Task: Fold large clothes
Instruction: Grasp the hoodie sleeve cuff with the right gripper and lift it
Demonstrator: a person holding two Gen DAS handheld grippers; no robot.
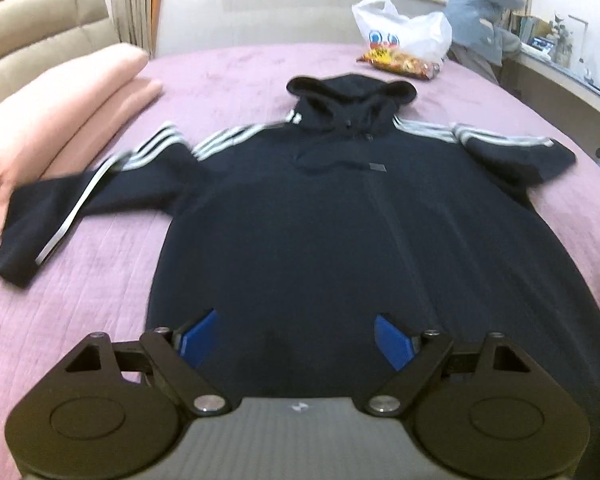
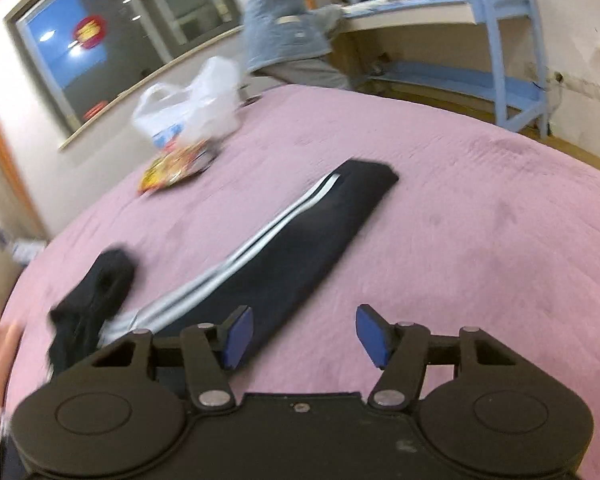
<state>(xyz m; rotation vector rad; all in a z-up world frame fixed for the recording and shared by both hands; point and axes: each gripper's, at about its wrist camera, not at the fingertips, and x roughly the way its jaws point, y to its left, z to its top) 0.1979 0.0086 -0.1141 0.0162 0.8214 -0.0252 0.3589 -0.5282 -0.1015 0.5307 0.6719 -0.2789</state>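
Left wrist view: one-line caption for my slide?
Open left gripper over the hem of a navy striped hoodie spread flat on a pink bedspread.

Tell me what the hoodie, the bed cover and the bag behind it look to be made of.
Hoodie: soft matte knit, probably cotton fleece; it lies limp, and its white stripes look smoother.
Bed cover: pink-purple plush or quilted fabric; faint stitched ribbing and a velvety sheen show.
Bag: thin white plastic film, glossy, crinkled and partly translucent.
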